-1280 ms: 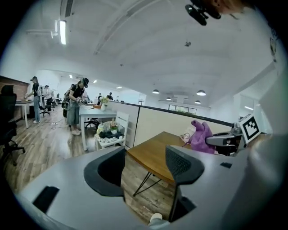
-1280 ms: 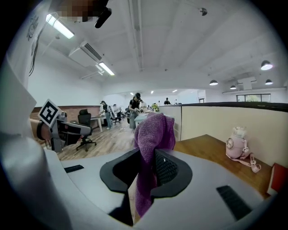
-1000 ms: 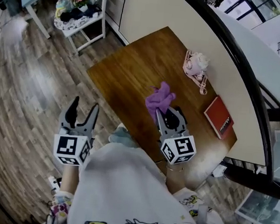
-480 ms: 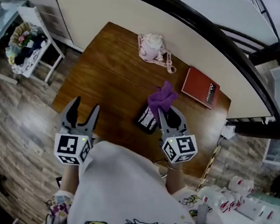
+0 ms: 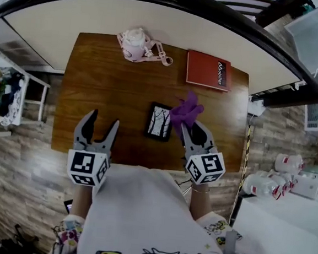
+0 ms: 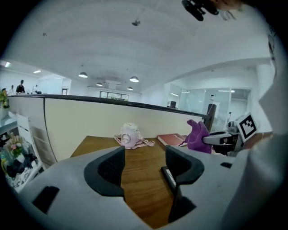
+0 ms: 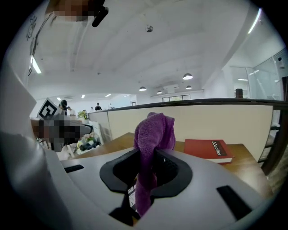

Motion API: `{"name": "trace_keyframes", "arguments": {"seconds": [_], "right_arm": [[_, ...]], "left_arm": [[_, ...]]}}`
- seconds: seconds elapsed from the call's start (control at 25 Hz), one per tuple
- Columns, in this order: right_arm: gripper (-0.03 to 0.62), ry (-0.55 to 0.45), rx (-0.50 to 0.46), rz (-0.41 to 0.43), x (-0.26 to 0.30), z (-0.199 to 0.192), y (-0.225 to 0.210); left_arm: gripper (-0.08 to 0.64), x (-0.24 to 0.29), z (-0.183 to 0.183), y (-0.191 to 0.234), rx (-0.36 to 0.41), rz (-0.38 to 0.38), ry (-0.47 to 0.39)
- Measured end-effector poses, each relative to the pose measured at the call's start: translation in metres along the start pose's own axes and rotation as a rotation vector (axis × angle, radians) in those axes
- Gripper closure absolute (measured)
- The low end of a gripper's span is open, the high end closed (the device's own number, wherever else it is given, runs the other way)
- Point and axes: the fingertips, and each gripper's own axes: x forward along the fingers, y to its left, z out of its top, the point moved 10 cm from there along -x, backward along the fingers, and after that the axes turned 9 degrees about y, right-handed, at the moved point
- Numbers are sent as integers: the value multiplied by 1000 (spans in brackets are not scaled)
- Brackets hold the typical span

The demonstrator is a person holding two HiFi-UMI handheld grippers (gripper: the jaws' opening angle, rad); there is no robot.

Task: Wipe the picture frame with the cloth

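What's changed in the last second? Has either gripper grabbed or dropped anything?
The head view swung round: the table now sits square on, and the picture frame, unseen then half covered, shows whole just left of the cloth. Nothing grabbed or let go. Unchanged: right gripper shut on the cloth, left gripper open and empty, red book at the far edge.

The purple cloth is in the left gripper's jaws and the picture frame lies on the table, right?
No. The right gripper holds the purple cloth in its jaws, as the right gripper view shows. The picture frame lies on the table.
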Motion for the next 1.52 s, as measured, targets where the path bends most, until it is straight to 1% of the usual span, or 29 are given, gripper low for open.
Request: {"name": "trace_keyframes", "arguments": {"seconds": [0.32, 0.48, 0.72, 1.0, 1.32, 1.52], "right_arm": [[526, 5, 83, -152, -15, -10, 6], [526, 11, 112, -197, -19, -14, 6], [526, 22, 131, -217, -21, -18, 5], [526, 42, 139, -215, -17, -24, 4], [526, 72, 158, -196, -12, -36, 3], [526, 84, 182, -200, -6, -46, 3]], "left_arm": [[302, 40, 12, 0, 82, -177, 65], [302, 56, 13, -7, 112, -248, 98], [304, 71, 10, -18, 134, -309, 133], [304, 86, 3, -24, 144, -339, 174], [305, 106, -15, -36, 149, -384, 250], [308, 118, -32, -44, 154, -414, 305]]}}
